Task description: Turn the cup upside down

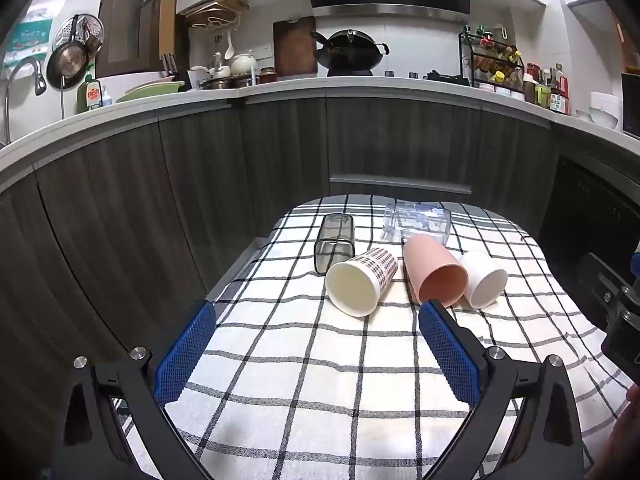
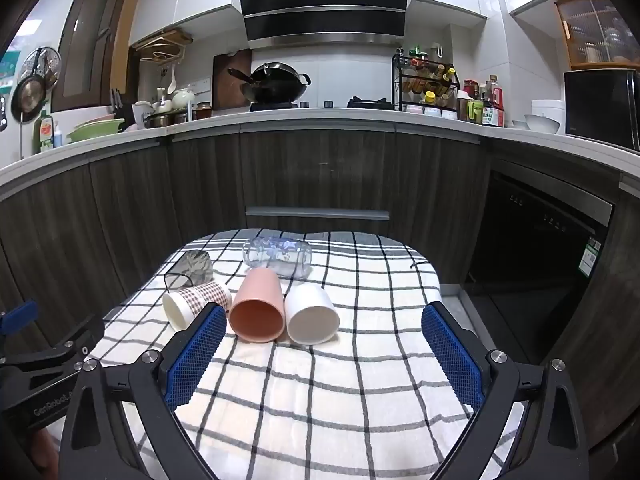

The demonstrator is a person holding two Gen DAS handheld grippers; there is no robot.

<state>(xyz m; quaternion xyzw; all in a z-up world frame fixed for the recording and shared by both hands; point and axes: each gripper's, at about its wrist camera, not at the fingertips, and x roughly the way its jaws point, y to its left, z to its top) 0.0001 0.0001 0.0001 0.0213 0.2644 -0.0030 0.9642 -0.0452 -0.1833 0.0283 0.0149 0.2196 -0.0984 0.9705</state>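
Checked cloth (image 1: 304, 380) on table; wok (image 2: 276, 84) on stove; spice rack (image 2: 426, 84).

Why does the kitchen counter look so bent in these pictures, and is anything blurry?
Left wrist view: the fisheye lens bows the white countertop and darkens the corners; the pink plastic cup on the checked cloth looks sharp. Right wrist view: the same curving; the clear glass jar shows bright glare, and the image edges look soft.

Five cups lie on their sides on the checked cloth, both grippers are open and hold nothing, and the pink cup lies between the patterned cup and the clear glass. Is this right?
One detail is wrong. The pink cup lies between the patterned cup and the white cup, not the clear glass, which lies behind it. The right wrist view shows this. The rest stands.
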